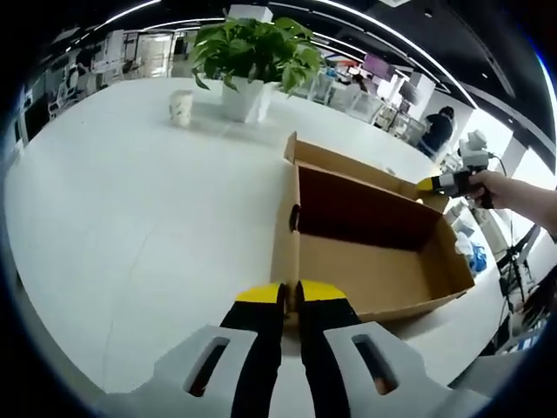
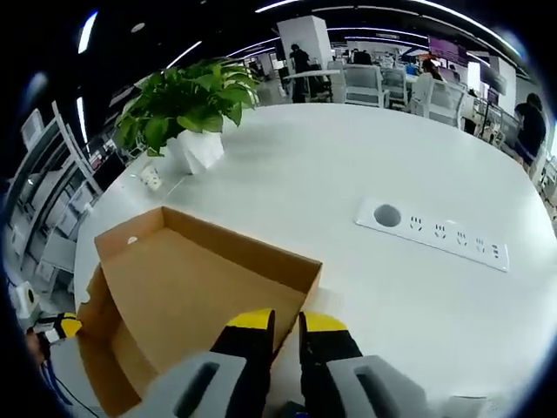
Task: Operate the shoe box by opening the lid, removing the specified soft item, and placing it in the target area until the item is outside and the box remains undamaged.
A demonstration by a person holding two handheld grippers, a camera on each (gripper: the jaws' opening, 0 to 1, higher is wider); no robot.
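Observation:
An open brown cardboard shoe box [image 1: 383, 270] lies on the white table [image 1: 130, 218], and its inside looks bare. A raised flap [image 1: 348, 165] stands along its far side. My left gripper [image 1: 291, 296] is at the box's near end, with its yellow-tipped jaws shut on the short wall. My right gripper [image 2: 287, 324] is shut on the wall at the opposite end of the shoe box [image 2: 183, 296]. In the left gripper view the right gripper [image 1: 435, 184] comes in from the right, held by a hand. The left gripper [image 2: 68, 327] peeks in at the lower left of the right gripper view.
A potted green plant [image 1: 252, 52] in a white pot and a paper cup [image 1: 180, 106] stand at the table's far side. The plant [image 2: 187, 104] is also behind the box in the right gripper view. A socket strip [image 2: 435, 233] is set into the table. Desks and people fill the background.

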